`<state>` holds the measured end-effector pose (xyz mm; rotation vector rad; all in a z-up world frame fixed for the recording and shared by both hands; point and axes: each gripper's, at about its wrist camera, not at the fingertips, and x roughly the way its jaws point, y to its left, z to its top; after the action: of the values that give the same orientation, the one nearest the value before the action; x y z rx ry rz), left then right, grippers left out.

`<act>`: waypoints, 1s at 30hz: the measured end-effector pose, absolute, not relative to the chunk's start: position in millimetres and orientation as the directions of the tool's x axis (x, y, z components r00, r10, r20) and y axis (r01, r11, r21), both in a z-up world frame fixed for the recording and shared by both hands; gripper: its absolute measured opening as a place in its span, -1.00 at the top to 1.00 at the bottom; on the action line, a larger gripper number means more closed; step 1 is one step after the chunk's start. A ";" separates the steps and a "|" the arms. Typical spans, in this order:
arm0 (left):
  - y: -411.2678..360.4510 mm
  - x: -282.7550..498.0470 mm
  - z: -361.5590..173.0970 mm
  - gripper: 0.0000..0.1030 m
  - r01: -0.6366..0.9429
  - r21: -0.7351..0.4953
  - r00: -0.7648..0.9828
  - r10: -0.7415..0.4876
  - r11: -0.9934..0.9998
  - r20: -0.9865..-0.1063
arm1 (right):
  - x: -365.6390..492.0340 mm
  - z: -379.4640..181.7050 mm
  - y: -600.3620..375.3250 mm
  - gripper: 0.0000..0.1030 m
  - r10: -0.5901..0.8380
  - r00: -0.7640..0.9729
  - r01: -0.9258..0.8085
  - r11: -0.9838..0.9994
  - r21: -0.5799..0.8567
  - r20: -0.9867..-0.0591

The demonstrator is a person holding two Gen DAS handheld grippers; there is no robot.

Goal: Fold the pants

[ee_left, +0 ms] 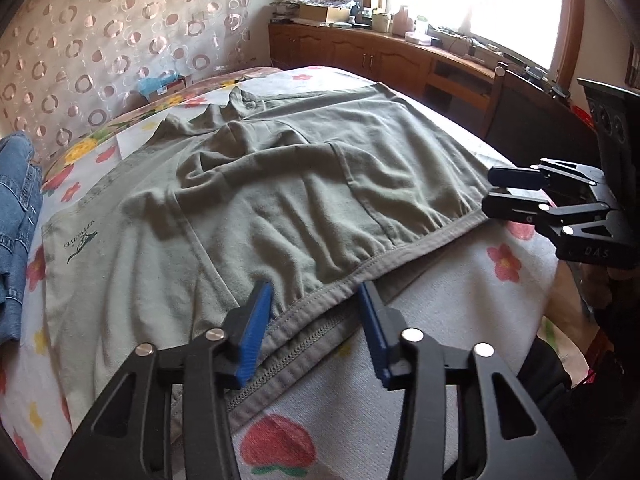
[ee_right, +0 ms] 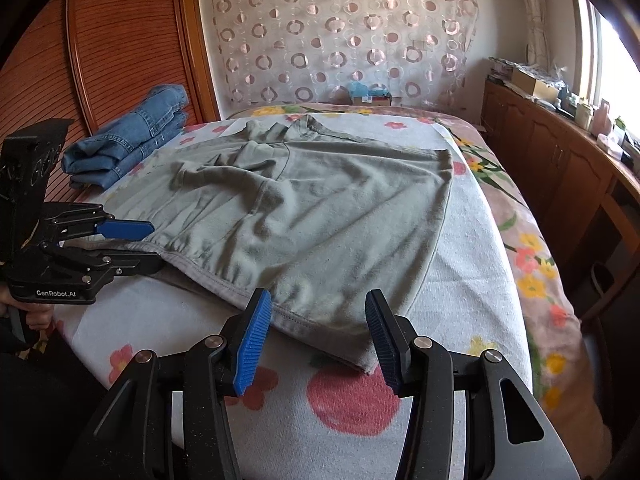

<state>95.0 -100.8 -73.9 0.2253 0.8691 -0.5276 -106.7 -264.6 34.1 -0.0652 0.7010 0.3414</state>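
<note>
Grey-green pants [ee_left: 280, 184] [ee_right: 320, 200] lie spread and wrinkled on the bed, waistband toward me. My left gripper [ee_left: 316, 300] [ee_right: 156, 244] is low at the waistband. Its blue pads stand apart with the band's seam running between them, and they do not press on it. My right gripper [ee_right: 318, 320] [ee_left: 488, 190] sits over the near right corner of the pants, jaws apart, the cloth's corner lying between the fingers untouched. Both grippers are at the near edge of the garment, one toward each end of the waistband.
Folded blue jeans [ee_right: 132, 136] [ee_left: 16, 220] are stacked at the bed's left side. The floral bedcover [ee_right: 460, 280] drops off to the right toward wooden cabinets [ee_right: 560, 168] under a bright window. A dark chair [ee_left: 520, 108] stands beside the bed. A small box [ee_right: 368, 96] rests at the far end.
</note>
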 end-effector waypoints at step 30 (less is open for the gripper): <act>-92.4 66.5 -60.5 0.74 0.513 -0.036 0.557 -0.365 0.858 -0.746 | -106.0 24.3 -268.4 0.12 0.233 0.715 -0.269 0.962 0.048 -0.659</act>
<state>66.5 -92.4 -60.5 0.1938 0.8316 -0.5219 -106.0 -268.4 24.3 -0.0523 0.7228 0.2778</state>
